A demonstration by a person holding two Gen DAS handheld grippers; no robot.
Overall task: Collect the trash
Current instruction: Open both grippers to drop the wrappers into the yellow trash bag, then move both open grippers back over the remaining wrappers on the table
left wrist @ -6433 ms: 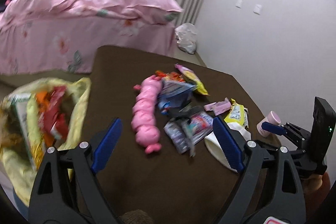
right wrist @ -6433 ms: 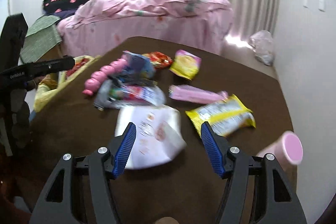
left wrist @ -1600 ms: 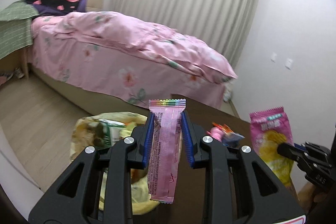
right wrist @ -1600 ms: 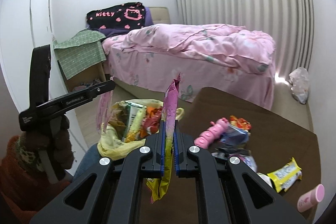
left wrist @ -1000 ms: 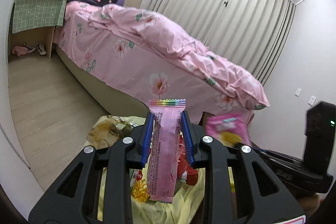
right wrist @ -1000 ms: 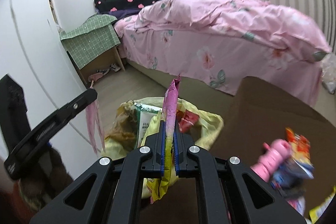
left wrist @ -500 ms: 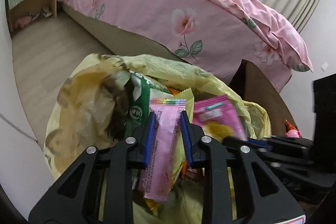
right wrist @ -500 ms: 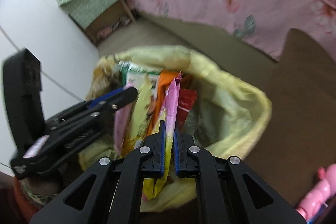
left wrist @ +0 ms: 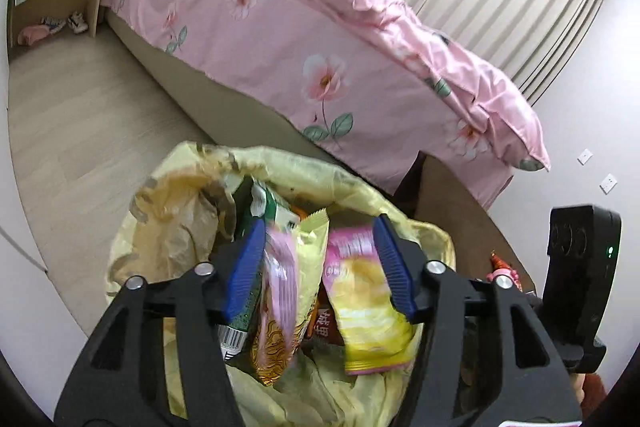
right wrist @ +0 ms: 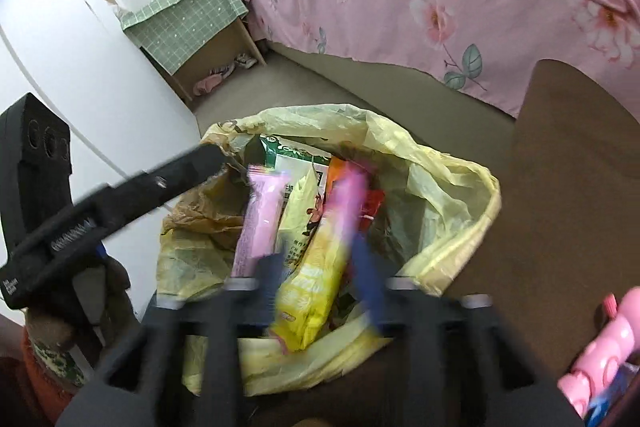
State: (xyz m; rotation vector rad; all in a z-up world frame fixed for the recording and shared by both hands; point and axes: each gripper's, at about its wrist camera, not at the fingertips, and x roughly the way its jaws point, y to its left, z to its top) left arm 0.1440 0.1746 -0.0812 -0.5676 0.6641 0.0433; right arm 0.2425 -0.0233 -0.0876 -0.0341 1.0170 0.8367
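A yellow trash bag (left wrist: pixel 172 227) full of wrappers stands beside the brown table; it also shows in the right wrist view (right wrist: pixel 452 195). My left gripper (left wrist: pixel 320 271) is open over the bag's mouth. The long pink wrapper (left wrist: pixel 280 283) is loose and blurred between its jaws, dropping into the bag; in the right wrist view (right wrist: pixel 260 223) it lies in the bag. My right gripper (right wrist: pixel 320 279) is open and blurred above the bag. The pink and yellow snack packet (right wrist: pixel 320 267) is free between its jaws; it shows in the left wrist view (left wrist: pixel 364 299) too.
A pink bed (left wrist: pixel 320 39) stands behind the bag, and a side cabinet with a green cloth (right wrist: pixel 188 11) is by the wall. The brown table (right wrist: pixel 568 187) is to the right, with a pink toy (right wrist: pixel 600 343) at its near edge.
Both grippers have opened over the bag. The pink wrapper and the pink and yellow packet were let go and are dropping into it.
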